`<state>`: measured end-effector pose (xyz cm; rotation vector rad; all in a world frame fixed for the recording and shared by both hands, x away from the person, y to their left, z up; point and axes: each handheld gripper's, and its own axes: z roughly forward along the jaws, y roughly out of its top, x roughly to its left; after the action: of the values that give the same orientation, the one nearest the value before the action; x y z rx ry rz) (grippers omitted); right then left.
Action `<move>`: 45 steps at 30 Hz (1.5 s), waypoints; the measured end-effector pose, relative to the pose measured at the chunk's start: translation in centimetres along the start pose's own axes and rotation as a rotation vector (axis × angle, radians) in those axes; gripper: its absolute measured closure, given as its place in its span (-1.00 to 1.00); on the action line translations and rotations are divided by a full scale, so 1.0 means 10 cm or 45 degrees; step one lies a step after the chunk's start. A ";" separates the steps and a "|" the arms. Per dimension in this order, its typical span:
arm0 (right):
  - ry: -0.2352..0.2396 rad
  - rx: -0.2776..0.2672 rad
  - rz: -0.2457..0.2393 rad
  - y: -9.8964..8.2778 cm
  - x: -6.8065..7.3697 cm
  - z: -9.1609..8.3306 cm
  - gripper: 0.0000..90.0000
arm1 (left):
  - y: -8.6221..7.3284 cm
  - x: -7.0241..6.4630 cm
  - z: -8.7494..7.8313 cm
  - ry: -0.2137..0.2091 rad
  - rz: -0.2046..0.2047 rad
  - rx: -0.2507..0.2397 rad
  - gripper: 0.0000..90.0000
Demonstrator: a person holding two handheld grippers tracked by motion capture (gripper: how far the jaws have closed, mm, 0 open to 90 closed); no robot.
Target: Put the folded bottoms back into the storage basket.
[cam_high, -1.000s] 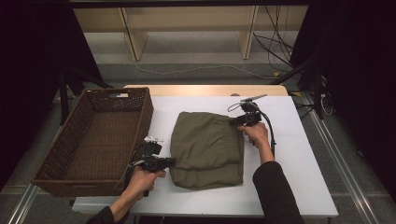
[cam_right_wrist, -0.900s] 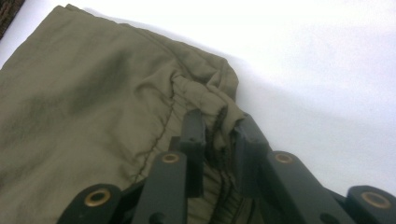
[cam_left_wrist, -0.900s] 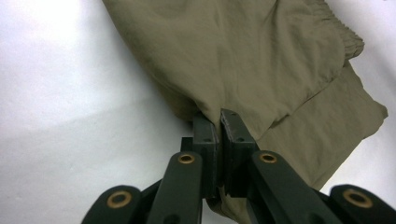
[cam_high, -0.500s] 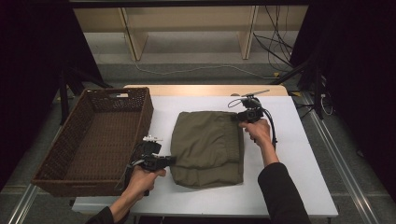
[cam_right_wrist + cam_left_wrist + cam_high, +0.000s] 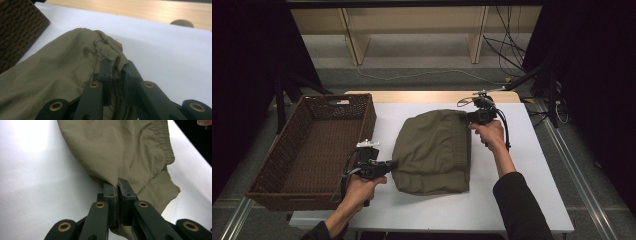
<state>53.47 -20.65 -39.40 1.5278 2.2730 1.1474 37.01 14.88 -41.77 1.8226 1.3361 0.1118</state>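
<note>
A folded olive-green garment [image 5: 434, 152] lies in the middle of the white table [image 5: 532, 190]. My left gripper [image 5: 389, 164] is at its near left edge, and in the left gripper view the jaws are pinched shut on a fold of the garment [image 5: 120, 147]. My right gripper [image 5: 464, 116] holds the far right corner by the elastic waistband. In the right gripper view its jaws are shut on the bunched hem of the garment [image 5: 55, 72], which is raised off the table there.
A large brown wicker basket [image 5: 312, 145] stands on the table's left side, close to my left hand, and also shows as a wicker basket [image 5: 17, 30] corner. A wooden strip [image 5: 422, 96] runs along the far edge. Cables [image 5: 512, 55] lie on the floor beyond.
My right gripper has risen and drawn the garment's far right corner up with it. The left gripper has lifted slightly with its edge of the cloth.
</note>
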 end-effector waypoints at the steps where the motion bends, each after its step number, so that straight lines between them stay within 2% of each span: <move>1: 0.005 -0.009 -0.001 0.02 0.01 -0.02 0.79 | 0.01 0.00 -0.02 0.000 -0.003 -0.014 0.90; 12: 0.022 -0.087 -0.018 0.27 0.18 -0.16 0.79 | 0.18 0.02 -0.25 -0.023 0.001 -0.101 0.90; 25: 0.069 -0.181 -0.041 0.57 0.45 -0.24 0.79 | 0.36 0.13 -0.64 -0.037 -0.021 -0.222 0.90; 45: 0.090 -0.208 -0.091 0.96 0.91 -0.17 0.79 | 0.47 0.42 -1.10 -0.031 -0.097 -0.346 0.90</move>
<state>55.26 -12.06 -29.40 1.3554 2.1958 1.3501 36.58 24.24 -33.29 1.5396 1.3034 0.2189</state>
